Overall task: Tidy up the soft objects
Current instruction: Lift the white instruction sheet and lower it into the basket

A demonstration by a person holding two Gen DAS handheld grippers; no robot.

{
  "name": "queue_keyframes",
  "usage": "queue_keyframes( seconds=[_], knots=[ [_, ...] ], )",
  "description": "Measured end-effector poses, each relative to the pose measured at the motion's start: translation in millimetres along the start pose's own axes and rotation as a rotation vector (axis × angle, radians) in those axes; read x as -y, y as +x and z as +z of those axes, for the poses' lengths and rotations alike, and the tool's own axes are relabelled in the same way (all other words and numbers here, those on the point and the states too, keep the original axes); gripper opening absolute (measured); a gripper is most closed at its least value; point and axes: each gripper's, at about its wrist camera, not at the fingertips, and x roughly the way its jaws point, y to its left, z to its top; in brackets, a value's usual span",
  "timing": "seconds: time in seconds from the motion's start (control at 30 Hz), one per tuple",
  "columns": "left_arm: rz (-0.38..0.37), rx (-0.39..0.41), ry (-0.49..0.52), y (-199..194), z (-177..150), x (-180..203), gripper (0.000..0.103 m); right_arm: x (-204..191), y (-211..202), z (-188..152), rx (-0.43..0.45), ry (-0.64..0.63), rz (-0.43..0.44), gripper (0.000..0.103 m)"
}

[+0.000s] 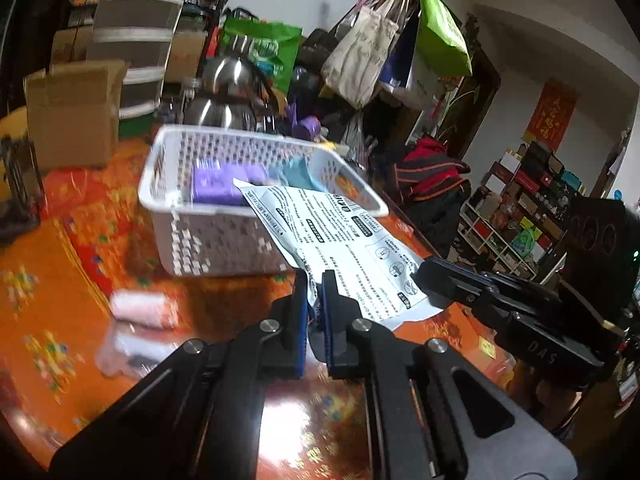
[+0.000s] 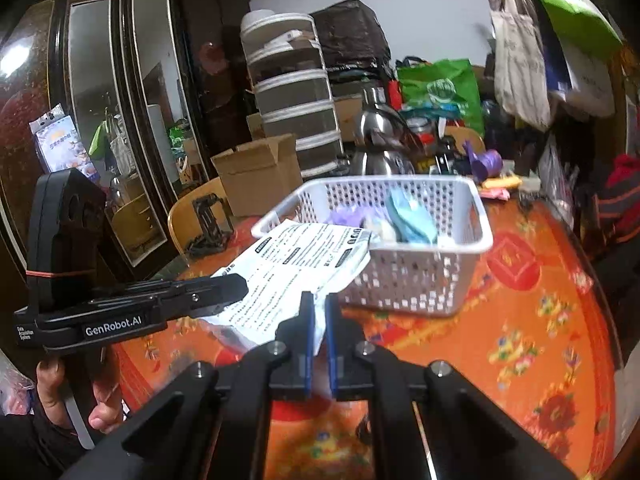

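I hold both grippers' jaws clamped on 1 flat, crinkled white printed package (image 1: 344, 236): left gripper (image 1: 315, 296), right gripper (image 2: 318, 312). Its far end drapes over the perforated white plastic basket (image 1: 256, 148) rim.

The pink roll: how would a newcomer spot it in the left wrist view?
Start at the white slotted basket on the orange patterned tablecloth. Look just in front of its near left corner. The pink roll lies there, the only pale pink cylinder, beside a clear plastic packet.
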Motion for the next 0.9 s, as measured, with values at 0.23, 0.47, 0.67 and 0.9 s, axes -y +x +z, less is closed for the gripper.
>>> queue_keyframes(
  seconds=[0.23, 0.47, 0.67, 0.9],
  knots=[
    [0.026, 0.039, 0.031, 7, 59, -5, 0.006, -1, 19, 55, 0.031, -0.027, -0.023, 0.004],
    [0.072, 0.042, 0.061, 50, 115, -23, 0.006, 19, 69, 102, 0.010, -0.022, -0.052, 0.004],
    [0.122, -0.004, 0.069, 103, 136, -52, 0.006, 40, 125, 107, -0.035, -0.008, -0.072, 0.004],
    [0.176, -0.083, 0.031, 157, 127, -85, 0.006, 49, 179, 92, -0.118, -0.022, -0.126, 0.004]
  ],
)
